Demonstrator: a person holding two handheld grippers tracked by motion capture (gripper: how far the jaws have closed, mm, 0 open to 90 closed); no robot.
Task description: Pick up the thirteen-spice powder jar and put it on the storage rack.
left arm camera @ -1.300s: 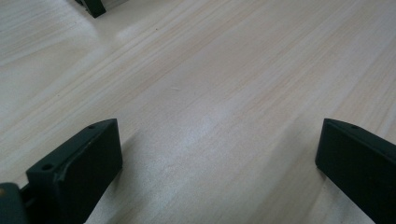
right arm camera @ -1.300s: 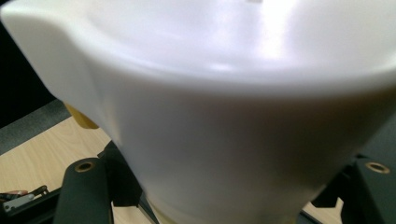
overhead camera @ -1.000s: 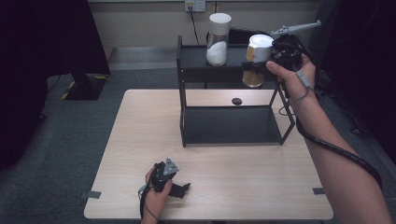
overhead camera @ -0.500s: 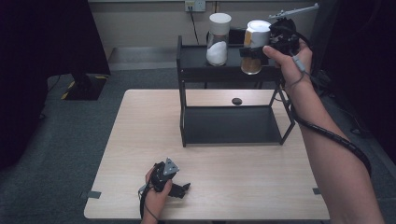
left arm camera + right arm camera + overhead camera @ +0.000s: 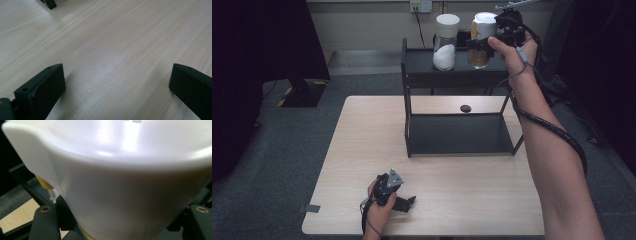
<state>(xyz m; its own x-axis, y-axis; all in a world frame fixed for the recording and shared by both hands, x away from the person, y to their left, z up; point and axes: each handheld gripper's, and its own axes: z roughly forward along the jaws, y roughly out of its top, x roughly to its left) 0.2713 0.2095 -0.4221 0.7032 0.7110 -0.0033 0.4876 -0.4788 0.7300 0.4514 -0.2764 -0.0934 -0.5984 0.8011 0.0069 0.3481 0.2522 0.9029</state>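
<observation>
— Look, the right gripper (image 5: pixel 486 44) moved its brown jar (image 5: pixel 481 40) closer to the white jar (image 5: pixel 446 42) on the shelf (image 5: pixel 452 75).

— Squeezing it tight, nearly put down. The left gripper (image 5: pixel 404 202) rests wide open.

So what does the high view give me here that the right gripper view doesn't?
High view alone: the table, the black shelf as a whole, the white-filled jar on its top level, the small dark disc on the table, and the left tool resting near the front edge. Right gripper view alone: a close look at the white lid between its black jaws. Both: the amber-filled jar gripped by the right tool, plus parts of the shelf and tabletop.
</observation>
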